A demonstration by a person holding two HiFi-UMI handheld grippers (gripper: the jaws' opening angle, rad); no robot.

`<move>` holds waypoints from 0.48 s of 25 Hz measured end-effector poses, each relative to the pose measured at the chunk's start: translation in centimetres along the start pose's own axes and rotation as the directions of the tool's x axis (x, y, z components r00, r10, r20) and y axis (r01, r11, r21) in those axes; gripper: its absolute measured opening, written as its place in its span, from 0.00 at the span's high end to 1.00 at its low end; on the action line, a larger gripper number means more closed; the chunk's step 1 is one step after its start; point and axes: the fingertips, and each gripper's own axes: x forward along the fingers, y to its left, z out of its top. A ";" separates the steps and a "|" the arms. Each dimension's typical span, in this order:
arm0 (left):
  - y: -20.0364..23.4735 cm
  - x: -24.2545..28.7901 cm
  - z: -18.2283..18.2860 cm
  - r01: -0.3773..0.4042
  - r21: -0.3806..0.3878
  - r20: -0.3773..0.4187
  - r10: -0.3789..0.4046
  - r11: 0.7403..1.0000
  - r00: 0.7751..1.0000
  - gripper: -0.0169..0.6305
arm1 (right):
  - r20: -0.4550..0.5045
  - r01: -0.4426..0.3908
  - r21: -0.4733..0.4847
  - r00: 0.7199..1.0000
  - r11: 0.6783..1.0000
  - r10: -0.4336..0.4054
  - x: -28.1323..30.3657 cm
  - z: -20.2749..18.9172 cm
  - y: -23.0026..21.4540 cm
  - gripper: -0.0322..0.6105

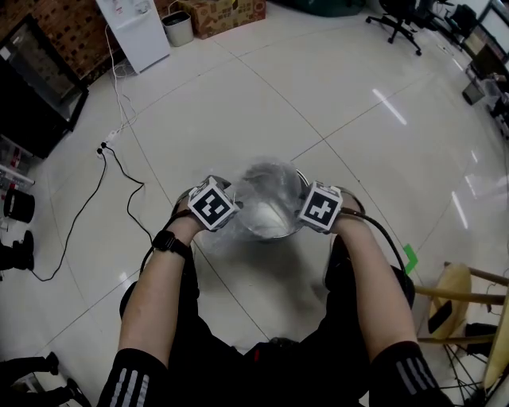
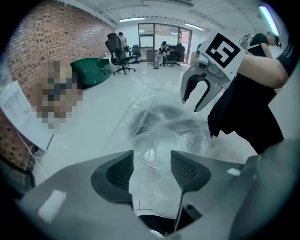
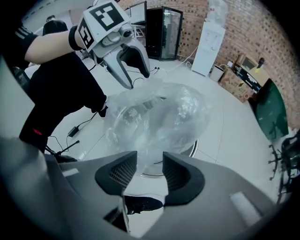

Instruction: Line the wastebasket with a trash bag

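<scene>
down on the white tile floor [image 1: 334, 95], right between the two grippers, sat the wastebasket [image 1: 280, 232]. it was a small round metal one, with the clear trash bag [image 1: 270, 176] puffed up over its mouth and bunched loosely on top. couldn't tell how far the bag was tucked over the rim, the plastic was too see-through.

the left gripper [image 2: 151, 172] pointed down at the basket's left side with its jaws well apart. a flap of the bag film hung in the gap, but the pads [image 2: 119, 174] weren't squeezing it. the right gripper [image 3: 150, 169] was on the opposite side, jaws also apart though a bit narrower. the bag was just ahead of its tips and nothing was pinched in them. a black watch [image 1: 169, 242] was on the left wrist.

further off, a black cable [image 1: 119, 171] snaked across the floor on the left toward a white cabinet [image 1: 135, 32] by the brick wall [image 1: 67, 36]. a little bin [image 1: 178, 28] and a cardboard box [image 1: 224, 14] stood next to it. an office chair [image 1: 395, 20] stood at the far end. a bit of green tape [image 1: 409, 256] was stuck to the floor on the right, near a wooden stool [image 1: 457, 290].
</scene>
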 end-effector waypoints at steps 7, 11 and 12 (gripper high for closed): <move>1.4 -0.2 1.2 -0.087 0.024 0.026 0.087 0.996 0.996 0.63 | 0.138 0.127 -0.019 0.983 0.992 -0.123 -4.2 1.9 -2.9 0.64; 1.2 0.4 1.5 -0.091 0.041 0.017 0.090 0.995 0.996 0.86 | 0.264 0.160 -0.024 0.953 0.987 -0.148 -5.3 5.2 -2.8 0.64; 1.1 0.5 1.5 -0.089 0.047 0.012 0.088 0.995 0.996 0.92 | 0.274 0.162 -0.028 0.950 0.986 -0.149 -5.3 5.7 -2.6 0.64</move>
